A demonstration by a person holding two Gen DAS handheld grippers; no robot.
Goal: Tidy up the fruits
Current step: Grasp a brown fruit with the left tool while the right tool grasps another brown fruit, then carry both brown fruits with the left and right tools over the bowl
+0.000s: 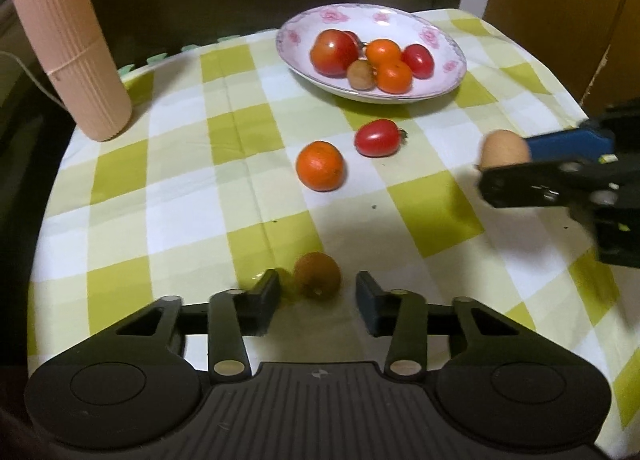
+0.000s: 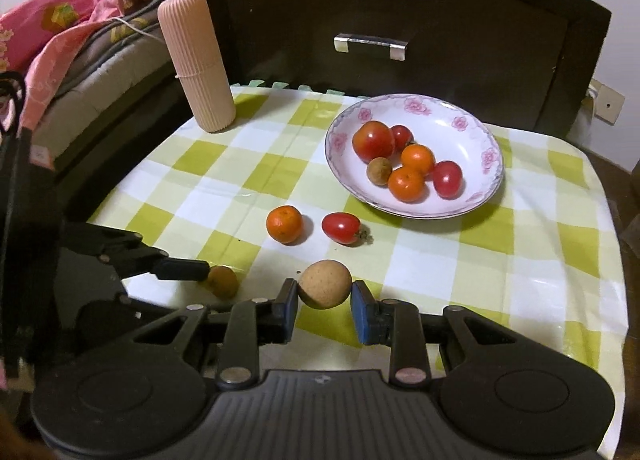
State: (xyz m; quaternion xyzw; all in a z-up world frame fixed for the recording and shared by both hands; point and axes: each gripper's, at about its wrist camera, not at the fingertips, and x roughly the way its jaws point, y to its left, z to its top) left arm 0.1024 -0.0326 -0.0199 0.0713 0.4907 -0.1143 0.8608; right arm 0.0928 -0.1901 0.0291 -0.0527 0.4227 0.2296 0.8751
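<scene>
Only right view shows clothes (image 2: 72, 16) behind table (image 2: 560, 260)

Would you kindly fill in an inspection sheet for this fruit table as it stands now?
Surface: green-and-white checked tablecloth, a few dark specks.
Job's things: floral plate holds six fruits; an orange, a red tomato and a small brown fruit lie on the cloth.
Clutter: ribbed pink case standing upright at the cloth's far corner.
Grippers: right gripper is shut on a tan round fruit, lifted; left gripper straddles the small brown fruit, pads not pressing it.
Cables: white cord behind the case.
Surroundings: dark drawer cabinet, pink bedding.
</scene>
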